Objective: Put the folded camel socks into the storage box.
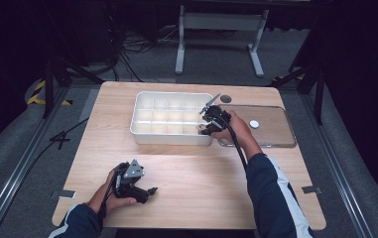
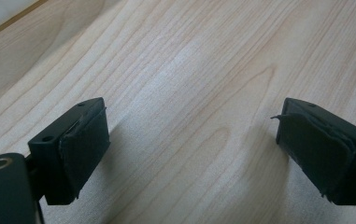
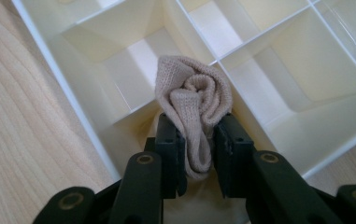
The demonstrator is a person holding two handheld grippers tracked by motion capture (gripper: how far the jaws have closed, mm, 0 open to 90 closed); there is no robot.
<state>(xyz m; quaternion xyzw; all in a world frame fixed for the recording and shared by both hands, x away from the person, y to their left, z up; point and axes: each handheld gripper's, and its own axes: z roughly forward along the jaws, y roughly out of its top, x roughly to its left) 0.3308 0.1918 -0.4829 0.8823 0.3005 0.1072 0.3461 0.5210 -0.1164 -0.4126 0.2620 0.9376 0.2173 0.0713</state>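
A white box [image 1: 171,141] split into several compartments stands at the middle back of the wooden table [image 1: 201,173]. My right gripper [image 1: 202,128] hangs over its near right corner, shut on a rolled beige cloth [image 3: 194,93]. In the right gripper view the roll sits squeezed between the two black jaws above a corner compartment of the box [image 3: 306,60]. My left gripper [image 1: 149,191] rests low over the front left of the table, held in a hand. Its jaws stand wide apart over bare wood [image 2: 192,135] with nothing between them.
A clear flat lid [image 1: 276,136] lies to the right of the box, with a small white round piece [image 1: 254,124] on it. A dark round spot [image 1: 225,98] marks the table behind the box. Cables and a white stand [image 1: 221,29] are on the floor beyond.
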